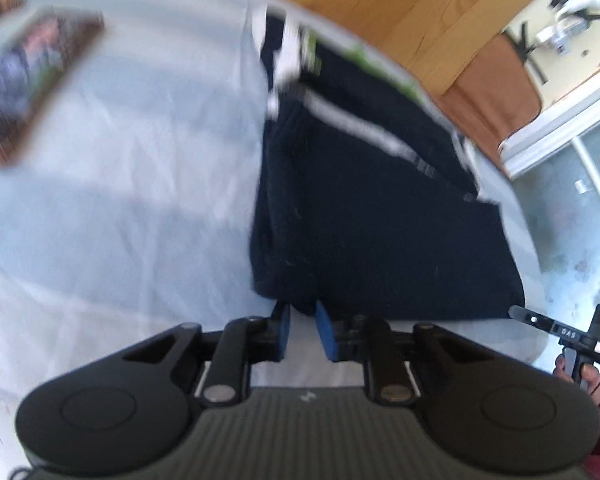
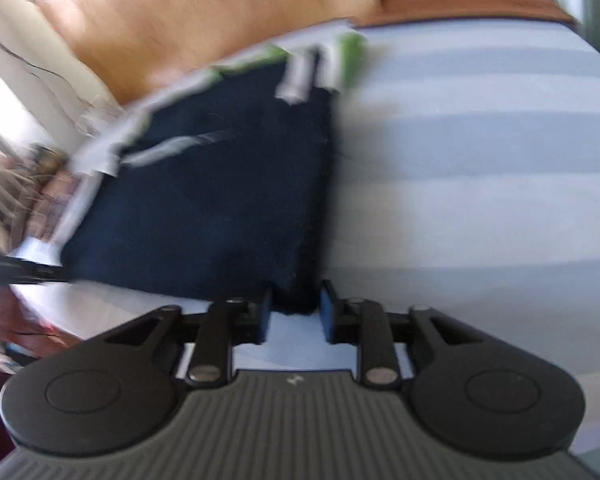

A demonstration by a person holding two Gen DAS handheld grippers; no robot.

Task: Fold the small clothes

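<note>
Blue pads of the left gripper [image 1: 302, 316] stand a little apart, and the near left corner of the dark navy garment [image 1: 364, 208] sits in the gap between them; the picture is blurred, so I cannot tell if the pads really press the cloth or only stand around it. The right gripper [image 2: 295, 307] shows the same: its two blue pads are parted by a narrow gap, and the near right corner of the same garment [image 2: 220, 200] hangs down into that gap, perhaps touching them, but the contact is not clear. In the left wrist view the right gripper [image 1: 518, 312] is also seen at the far right side, with its tip at the near right corner of the cloth and a hand [image 1: 580, 376] on its handle. The garment lies flat on a pale blue sheet [image 1: 120, 200], which has soft wide stripes, and it reaches from the grippers toward the far edge of the bed. White stripes [image 1: 360, 124] run over the navy cloth, and a band of white and green [image 2: 340, 56] is at its far end. To the far left on the sheet lies a flat brown object with a picture on it [image 1: 36, 76], well apart from the garment. Beyond the bed there is a wooden floor [image 1: 380, 0].
</note>
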